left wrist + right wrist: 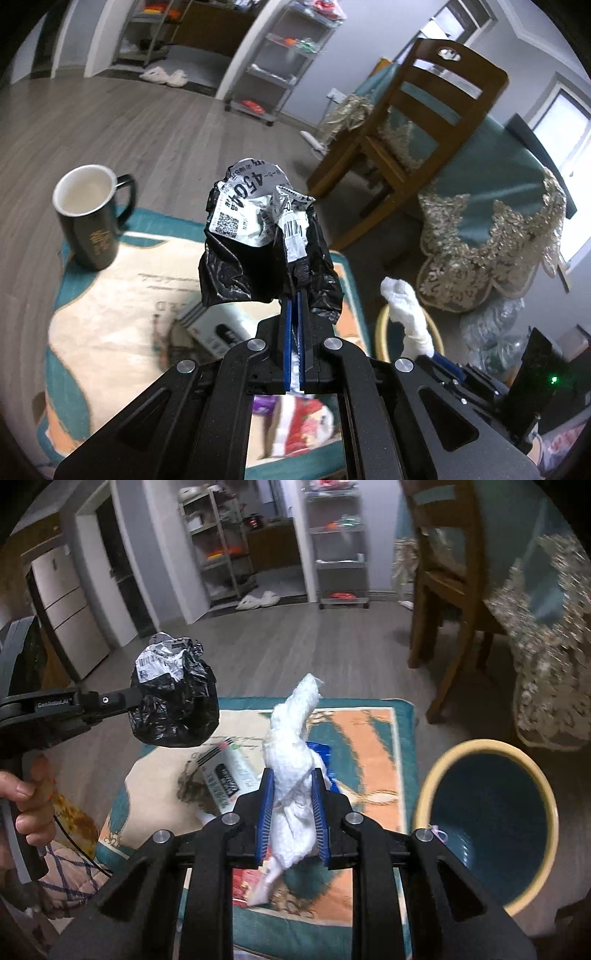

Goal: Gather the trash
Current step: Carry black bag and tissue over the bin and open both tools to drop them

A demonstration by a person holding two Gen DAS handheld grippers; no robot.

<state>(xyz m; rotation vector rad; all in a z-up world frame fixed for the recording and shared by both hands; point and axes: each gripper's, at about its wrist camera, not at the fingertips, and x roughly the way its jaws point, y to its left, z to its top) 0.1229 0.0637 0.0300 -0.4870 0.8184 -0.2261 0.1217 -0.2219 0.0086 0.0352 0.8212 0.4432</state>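
My left gripper is shut on a crumpled black plastic bag with a white shipping label, held up above the patterned mat. In the right wrist view the same bag hangs at the left on the left gripper, whose handle a person's hand holds. My right gripper is shut on a twisted white tissue that sticks up between its blue pads. A round bin with a yellow rim and a blue inside stands open at the right, beside the mat. Its rim and the tissue also show in the left wrist view.
A black mug stands on the mat's far left corner. A white box, a blue packet and a red-and-white wrapper lie on the mat. A wooden chair and a table with a teal lace cloth stand at the right.
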